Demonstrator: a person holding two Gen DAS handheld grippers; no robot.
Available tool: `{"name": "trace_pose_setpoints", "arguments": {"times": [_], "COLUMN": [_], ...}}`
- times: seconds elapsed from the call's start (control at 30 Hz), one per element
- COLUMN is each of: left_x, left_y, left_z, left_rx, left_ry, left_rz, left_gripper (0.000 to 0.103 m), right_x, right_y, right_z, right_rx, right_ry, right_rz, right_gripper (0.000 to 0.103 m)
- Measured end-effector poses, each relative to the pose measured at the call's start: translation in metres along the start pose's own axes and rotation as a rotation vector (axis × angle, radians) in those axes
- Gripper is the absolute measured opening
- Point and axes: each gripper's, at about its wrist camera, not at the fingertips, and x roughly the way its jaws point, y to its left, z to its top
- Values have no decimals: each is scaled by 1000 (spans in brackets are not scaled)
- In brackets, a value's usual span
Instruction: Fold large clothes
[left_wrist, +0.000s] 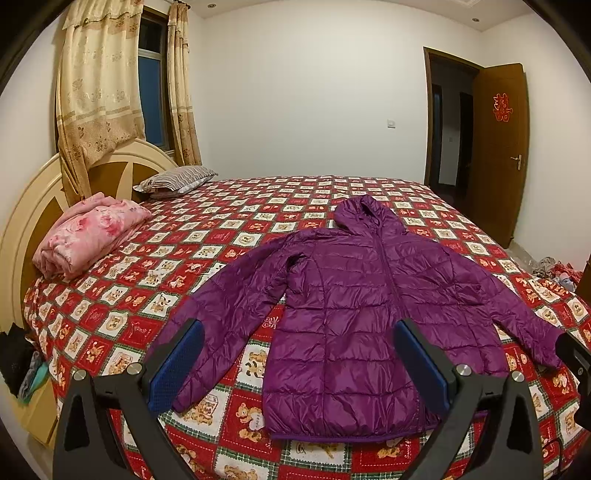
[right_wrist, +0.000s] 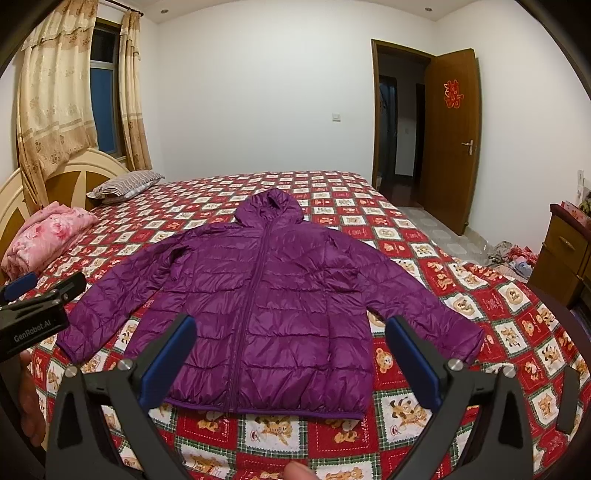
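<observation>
A purple hooded puffer jacket (left_wrist: 354, 295) lies flat and zipped on the red patterned bedspread (left_wrist: 155, 266), hood pointing away, both sleeves spread out to the sides. It also shows in the right wrist view (right_wrist: 273, 295). My left gripper (left_wrist: 299, 350) is open and empty, held above the jacket's hem and left sleeve. My right gripper (right_wrist: 291, 347) is open and empty, held above the jacket's lower hem. The left gripper's body (right_wrist: 33, 314) shows at the left edge of the right wrist view.
A folded pink blanket (left_wrist: 92, 232) and a striped pillow (left_wrist: 177, 179) lie near the headboard at the left. An open wooden door (right_wrist: 448, 136) is at the far right. A wooden nightstand (right_wrist: 565, 254) and loose clutter on the floor (right_wrist: 509, 254) are beside the bed's right side.
</observation>
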Motion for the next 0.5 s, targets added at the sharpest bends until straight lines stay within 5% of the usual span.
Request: {"name": "trace_pose_setpoints", "arguments": {"times": [0.5], "left_x": [2], "left_y": [-2], "left_z": [-3], "left_rx": [2], "left_ry": [3], "left_rz": [6], "left_gripper": [102], "right_x": [5], "right_y": [-4], "right_z": [-4], "right_rx": [12], "right_ry": [16], "right_rz": [3], "right_gripper": [103]}}
